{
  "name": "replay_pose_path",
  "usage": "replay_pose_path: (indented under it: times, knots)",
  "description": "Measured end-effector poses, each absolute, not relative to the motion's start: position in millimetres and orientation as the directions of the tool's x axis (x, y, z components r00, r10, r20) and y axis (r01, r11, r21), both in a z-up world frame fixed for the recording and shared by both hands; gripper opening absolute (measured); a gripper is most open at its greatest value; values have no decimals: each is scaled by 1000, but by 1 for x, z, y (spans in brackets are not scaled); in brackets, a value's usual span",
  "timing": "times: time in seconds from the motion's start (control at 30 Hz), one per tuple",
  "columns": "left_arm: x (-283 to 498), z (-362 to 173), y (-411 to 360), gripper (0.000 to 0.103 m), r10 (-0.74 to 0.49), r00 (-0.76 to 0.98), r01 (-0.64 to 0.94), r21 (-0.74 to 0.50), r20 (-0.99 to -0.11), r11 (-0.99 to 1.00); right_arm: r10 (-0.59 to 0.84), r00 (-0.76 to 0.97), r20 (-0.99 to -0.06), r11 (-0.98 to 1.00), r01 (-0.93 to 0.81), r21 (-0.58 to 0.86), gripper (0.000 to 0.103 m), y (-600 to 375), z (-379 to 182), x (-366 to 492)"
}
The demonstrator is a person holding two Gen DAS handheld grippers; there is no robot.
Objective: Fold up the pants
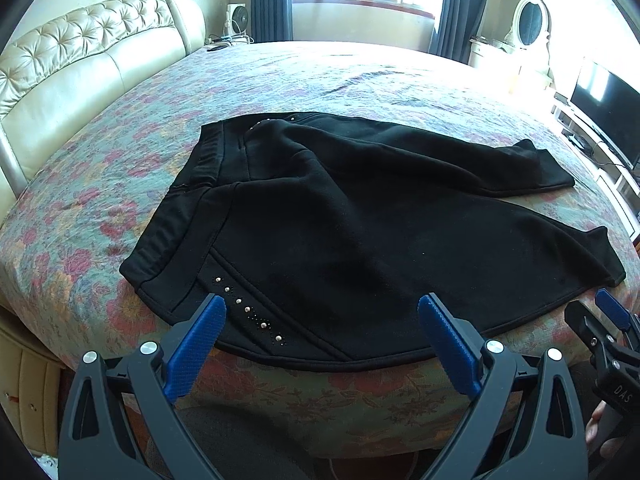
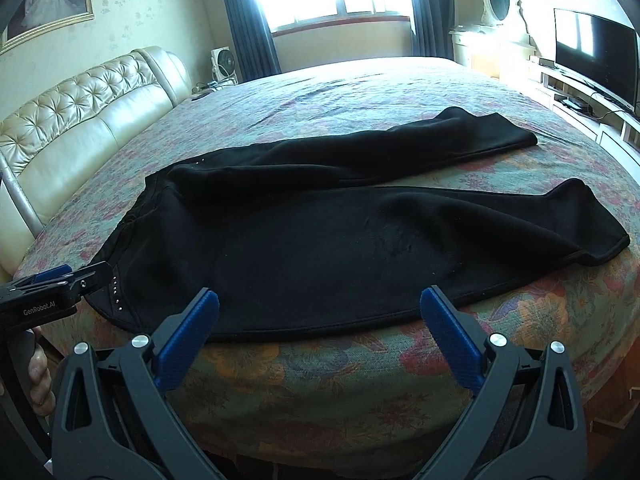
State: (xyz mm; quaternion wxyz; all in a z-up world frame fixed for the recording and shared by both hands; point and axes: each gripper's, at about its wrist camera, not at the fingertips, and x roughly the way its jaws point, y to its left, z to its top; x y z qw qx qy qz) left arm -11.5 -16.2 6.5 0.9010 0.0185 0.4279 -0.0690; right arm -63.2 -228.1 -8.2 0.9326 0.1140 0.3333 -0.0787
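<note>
- Lying spread on the bed (image 1: 120, 128), the black pants (image 1: 340, 216) look soft and limp.
- Both hand-held grippers, left hand-held gripper (image 1: 322, 312) and right hand-held gripper (image 2: 320, 306), are held wide near the pants' nearer edge.
- Waistband (image 1: 176, 216) and hem (image 2: 592, 236) should be gripped.

My left gripper (image 1: 322, 310) and right gripper (image 2: 320, 304) show dark grey arms, textured blue pads, silver screws; white "GenRobot.AI" lettering marks one body.

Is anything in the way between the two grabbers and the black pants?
Nothing visible is. The pants lie spread flat on the bed, and the open left gripper and open right gripper hover just off their near edge.
</note>
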Motion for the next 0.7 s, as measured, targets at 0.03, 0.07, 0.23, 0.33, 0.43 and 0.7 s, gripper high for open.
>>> replay_pose_path:
  times: [0.03, 0.07, 0.23, 0.33, 0.43, 0.7]
  knots:
    - [-12, 6, -17, 96, -106, 626, 140, -22, -773, 990, -76, 765, -639, 964, 221, 151, 101, -226, -8, -62]
    - [-12, 8, -18, 96, -103, 627, 135, -22, -772, 991, -79, 765, -639, 965, 219, 143, 101, -225, -8, -62]
    - [-12, 8, -20, 96, -110, 627, 143, -25, -771, 989, -97, 753, -651, 966, 230, 122, 101, -226, -9, -57]
    - [-11, 8, -22, 96, -110, 627, 144, -23, -771, 989, -101, 748, -656, 962, 242, 127, 101, -230, -10, -56]
    - [-14, 9, -20, 96, -114, 626, 145, -29, -771, 989, -108, 746, -657, 961, 248, 124, 101, -233, -10, -55]
    - [-12, 8, -22, 96, -111, 617, 146, -26, -779, 989, -113, 742, -661, 961, 251, 118, 101, -237, -9, -51]
